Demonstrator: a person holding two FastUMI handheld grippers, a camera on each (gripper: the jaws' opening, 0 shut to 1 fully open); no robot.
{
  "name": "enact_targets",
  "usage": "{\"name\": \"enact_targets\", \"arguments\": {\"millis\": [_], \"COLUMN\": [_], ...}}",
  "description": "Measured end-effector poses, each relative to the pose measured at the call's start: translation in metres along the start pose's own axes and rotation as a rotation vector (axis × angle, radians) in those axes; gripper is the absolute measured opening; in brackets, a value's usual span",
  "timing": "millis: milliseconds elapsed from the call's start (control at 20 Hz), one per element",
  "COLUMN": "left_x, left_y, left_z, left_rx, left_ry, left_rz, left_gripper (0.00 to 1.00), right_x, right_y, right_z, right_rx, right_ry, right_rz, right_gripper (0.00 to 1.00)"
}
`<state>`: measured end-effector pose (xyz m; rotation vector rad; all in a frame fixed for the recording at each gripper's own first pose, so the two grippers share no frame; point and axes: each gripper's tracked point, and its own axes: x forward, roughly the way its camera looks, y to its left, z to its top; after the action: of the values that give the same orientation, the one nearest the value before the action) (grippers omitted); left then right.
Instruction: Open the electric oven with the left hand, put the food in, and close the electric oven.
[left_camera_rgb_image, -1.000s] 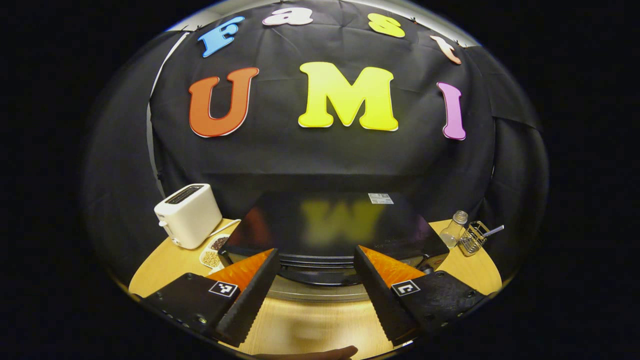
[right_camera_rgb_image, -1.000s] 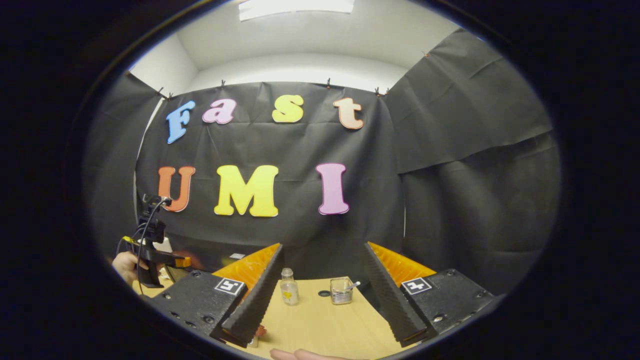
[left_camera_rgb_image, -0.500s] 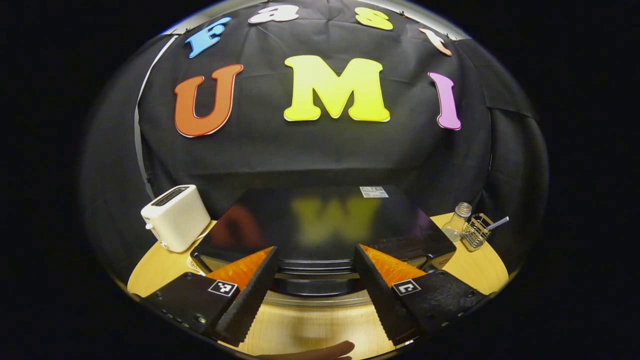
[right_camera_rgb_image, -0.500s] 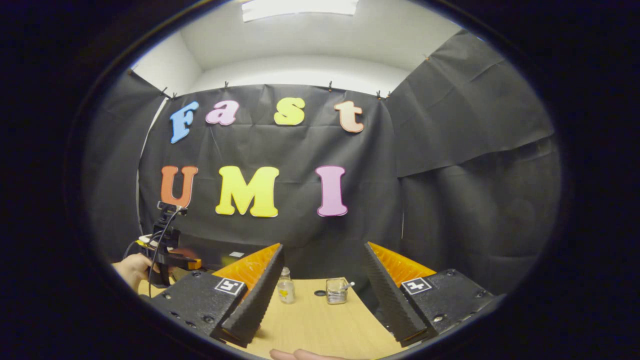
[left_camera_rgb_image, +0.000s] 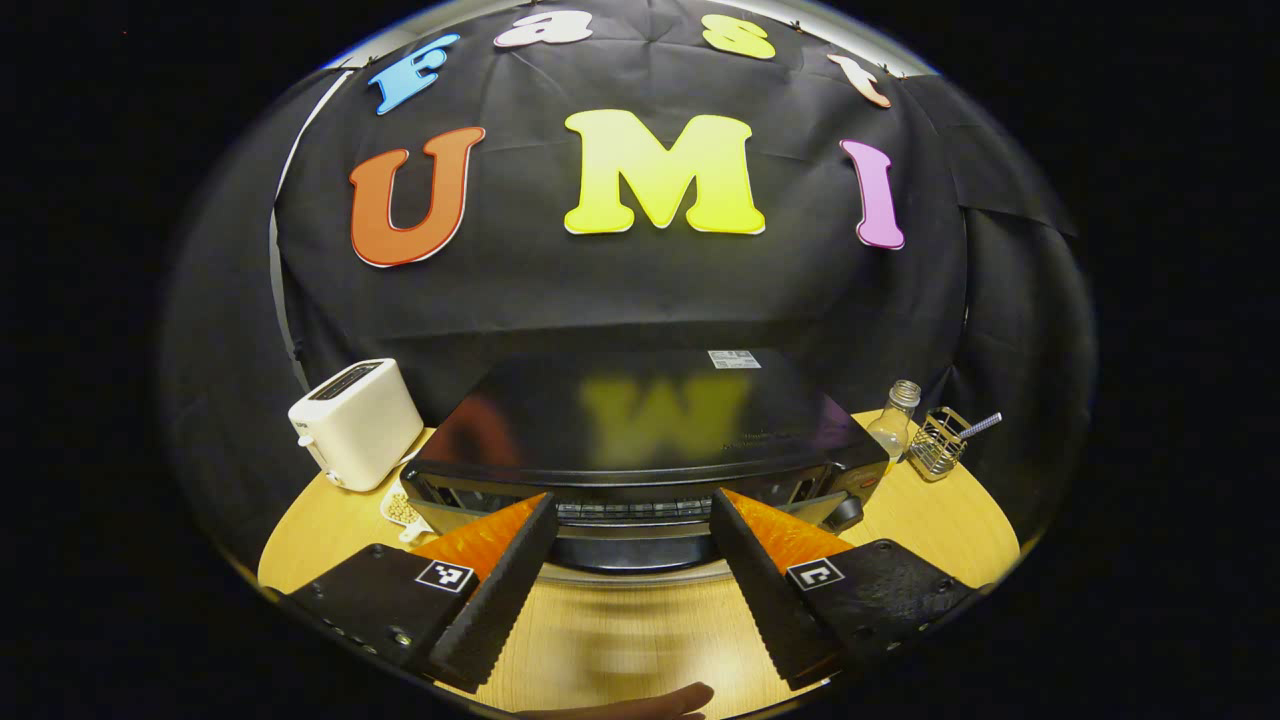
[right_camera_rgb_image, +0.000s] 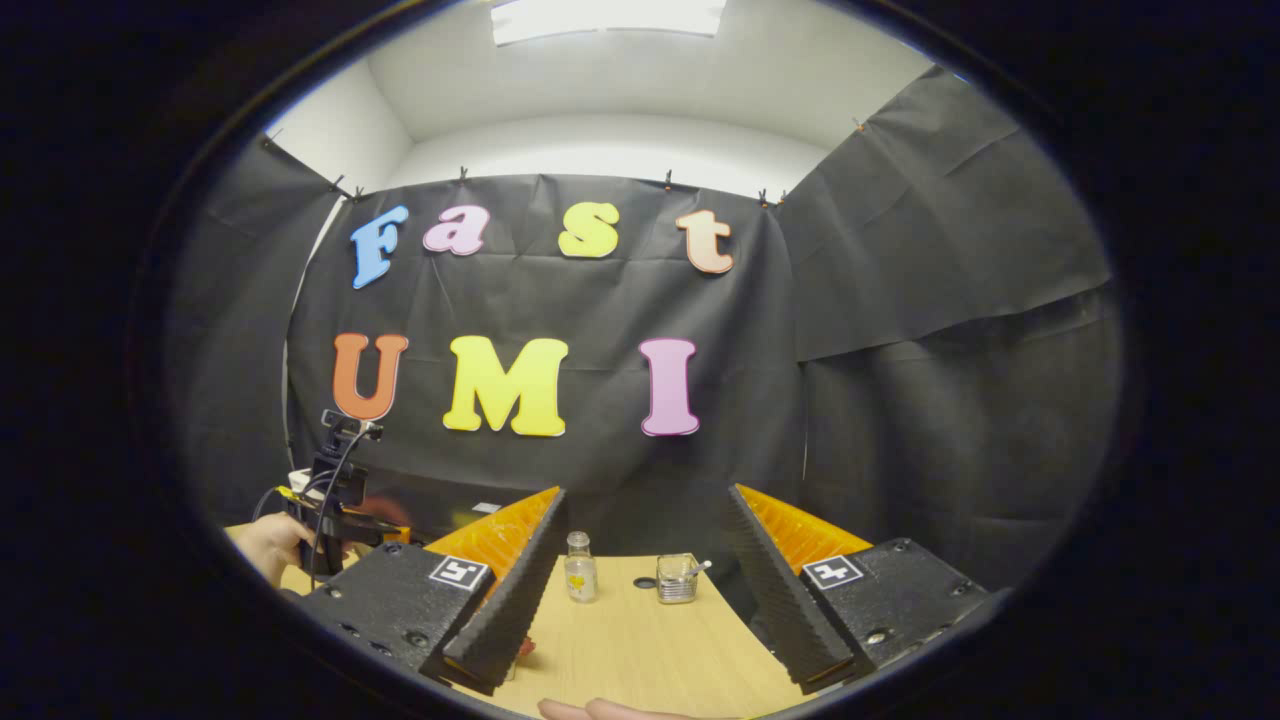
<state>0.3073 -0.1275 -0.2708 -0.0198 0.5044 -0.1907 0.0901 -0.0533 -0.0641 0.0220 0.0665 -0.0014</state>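
Note:
The black electric oven (left_camera_rgb_image: 640, 420) stands in the middle of the left gripper view, with a glossy top and a strip of its front face showing. Its dark handle (left_camera_rgb_image: 620, 550) runs across the front edge. My left gripper (left_camera_rgb_image: 630, 498) hangs open just above and in front of that handle, one finger on each side, not touching it. In the right gripper view a hand holds the left gripper (right_camera_rgb_image: 330, 500) at far left, in front of the oven (right_camera_rgb_image: 450, 500). My right gripper (right_camera_rgb_image: 645, 493) is open over the table with nothing in it. A small reddish thing (right_camera_rgb_image: 523, 648) lies by its left finger.
A white toaster (left_camera_rgb_image: 355, 423) and a small dish of beans (left_camera_rgb_image: 402, 510) sit left of the oven. A glass bottle (left_camera_rgb_image: 888, 425) and a wire basket (left_camera_rgb_image: 940, 445) stand to its right, and the bottle (right_camera_rgb_image: 577, 578) and basket (right_camera_rgb_image: 677, 580) also appear on the wooden table (right_camera_rgb_image: 640, 640).
In the left gripper view more of the oven's front face and knob has come into sight as the gripper drew back and lower. The right gripper has barely shifted. Both stay open.

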Motion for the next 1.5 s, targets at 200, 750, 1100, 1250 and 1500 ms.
{"name": "enact_targets", "arguments": {"millis": [200,750,1100,1250,1500], "left_x": [-0.019,-0.053,-0.071,-0.073,-0.074], "left_y": [-0.002,-0.008,-0.014,-0.015,-0.021], "left_z": [-0.017,-0.062,-0.11,-0.126,-0.159], "left_rx": [-0.01,0.007,-0.004,0.019,0.004], "left_ry": [-0.011,-0.044,-0.038,-0.062,-0.005], "left_rz": [0.002,0.031,0.026,0.028,0.006], "left_gripper": [0.98,0.97,0.96,0.95,0.95], "right_x": [-0.015,-0.033,-0.04,-0.04,-0.041], "right_y": [0.003,0.014,0.017,0.017,0.018], "right_z": [0.008,0.012,0.005,0.001,-0.005], "right_rx": [0.0,-0.01,-0.005,-0.002,0.001], "right_ry": [-0.025,-0.032,-0.024,-0.018,-0.002], "right_rz": [0.0,0.009,0.011,0.01,0.011], "right_gripper": [0.99,0.99,0.96,0.99,0.99]}}
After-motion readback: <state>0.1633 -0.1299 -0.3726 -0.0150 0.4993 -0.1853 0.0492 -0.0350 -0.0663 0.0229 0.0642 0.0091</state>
